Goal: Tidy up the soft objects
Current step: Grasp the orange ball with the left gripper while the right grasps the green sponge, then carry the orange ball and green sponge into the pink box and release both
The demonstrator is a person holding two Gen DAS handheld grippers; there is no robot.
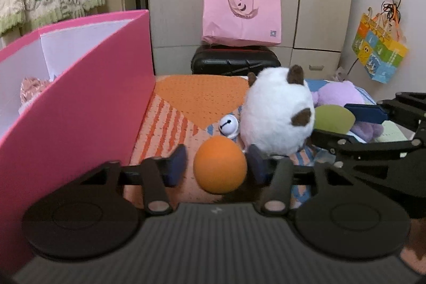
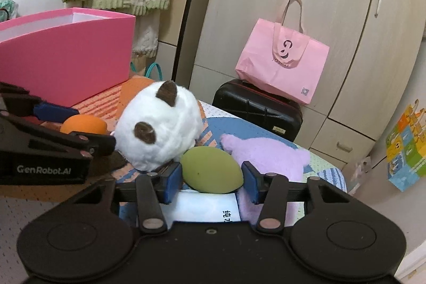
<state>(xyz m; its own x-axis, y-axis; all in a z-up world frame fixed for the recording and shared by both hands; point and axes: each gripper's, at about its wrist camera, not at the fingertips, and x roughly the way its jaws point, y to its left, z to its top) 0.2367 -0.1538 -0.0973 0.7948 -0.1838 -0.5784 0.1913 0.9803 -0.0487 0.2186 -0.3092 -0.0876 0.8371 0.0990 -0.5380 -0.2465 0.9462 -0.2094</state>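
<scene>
An orange soft ball (image 1: 220,164) lies on the bed between the fingers of my left gripper (image 1: 218,164), which is open around it, gaps on both sides. A green soft egg-shaped ball (image 2: 212,169) lies between the fingers of my right gripper (image 2: 213,177), open, pads close to it. A white round plush with brown ears (image 1: 277,111) (image 2: 159,128) sits just behind both. A purple plush (image 2: 266,153) lies to the right. The pink box (image 1: 80,103) (image 2: 66,55) stands at the left, with a pink soft item inside (image 1: 32,91).
A white bell (image 1: 228,124) lies by the white plush. A pack of tissues (image 2: 205,206) lies under my right gripper. A black suitcase (image 1: 235,60) with a pink bag (image 1: 242,15) stands behind the bed. A colourful bag (image 1: 379,49) hangs at right.
</scene>
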